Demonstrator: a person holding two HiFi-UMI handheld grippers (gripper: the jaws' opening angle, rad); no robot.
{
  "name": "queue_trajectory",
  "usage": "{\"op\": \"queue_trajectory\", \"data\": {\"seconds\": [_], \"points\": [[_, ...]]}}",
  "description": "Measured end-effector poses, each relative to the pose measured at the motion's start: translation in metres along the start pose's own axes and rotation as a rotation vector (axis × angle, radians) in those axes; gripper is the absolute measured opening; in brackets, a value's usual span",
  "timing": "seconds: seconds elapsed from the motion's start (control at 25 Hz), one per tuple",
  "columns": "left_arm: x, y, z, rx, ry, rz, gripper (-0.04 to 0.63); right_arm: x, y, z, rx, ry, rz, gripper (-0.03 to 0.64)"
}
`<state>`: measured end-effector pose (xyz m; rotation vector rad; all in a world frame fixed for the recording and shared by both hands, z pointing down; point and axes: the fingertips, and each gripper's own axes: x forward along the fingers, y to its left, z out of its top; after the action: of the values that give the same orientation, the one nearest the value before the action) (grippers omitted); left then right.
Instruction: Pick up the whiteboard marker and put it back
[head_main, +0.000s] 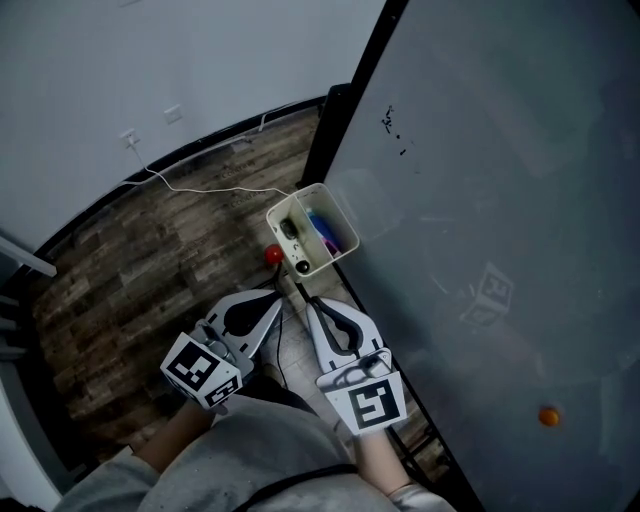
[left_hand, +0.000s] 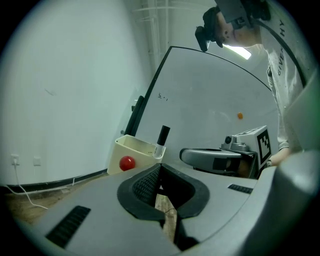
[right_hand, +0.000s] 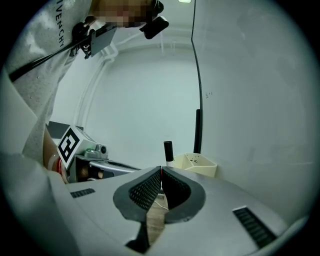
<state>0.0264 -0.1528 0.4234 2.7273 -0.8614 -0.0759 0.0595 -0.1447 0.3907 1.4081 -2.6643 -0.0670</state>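
Two hand-held grippers pointed toward a cream holder (left_hand: 132, 150) fixed at the whiteboard's (head_main: 500, 200) lower edge, seen near the centre of the head view. The left gripper (left_hand: 160, 169) had its jaws closed tip to tip with nothing between the pads, only a sliver of wood-plank floor (head_main: 150, 270) showing through the gap behind them. The right gripper (right_hand: 161, 172) was likewise closed and empty, its ribbed pads meeting at the front. Neither tool touched the whiteboard marker (left_hand: 162, 141), which stood upright in the holder with its black cap on top, just above and beyond the jaw tips in both gripper views. Blue and purple pens (head_main: 325, 232) lay in the same holder in the head view. A red ball (left_hand: 127, 163) showed against the holder's outer wall, at centre left of the left gripper view. Lower down the head view, the two marker cubes (head_main: 200, 370) sat side by side above the person's grey sleeves (head_main: 250, 450). An orange dot (head_main: 548, 416) marked the board at the lower right, a few black specks (head_main: 392, 125) dotted it near the top, and a white cable (head_main: 200, 188) trailed along the floor by the wall at upper left.
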Motion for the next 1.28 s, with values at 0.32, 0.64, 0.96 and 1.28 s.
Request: {"op": "queue_trajectory", "data": {"seconds": [0.32, 0.64, 0.96, 1.28], "points": [[-0.006, -0.015, 0.012, 0.033, -0.02, 0.014, 0.015, -0.015, 0.004, -0.001, 0.043, 0.023, 0.015, 0.02], [-0.01, -0.022, 0.021, 0.054, -0.04, 0.037, 0.015, -0.022, 0.008, 0.005, 0.047, 0.009, 0.033, 0.02], [-0.012, -0.026, 0.026, 0.08, -0.051, 0.047, 0.015, -0.025, 0.011, 0.007, 0.056, -0.005, 0.042, 0.02], [-0.018, -0.03, 0.03, 0.102, -0.06, 0.065, 0.015, -0.029, 0.015, 0.011, 0.057, -0.014, 0.055, 0.02]]}}
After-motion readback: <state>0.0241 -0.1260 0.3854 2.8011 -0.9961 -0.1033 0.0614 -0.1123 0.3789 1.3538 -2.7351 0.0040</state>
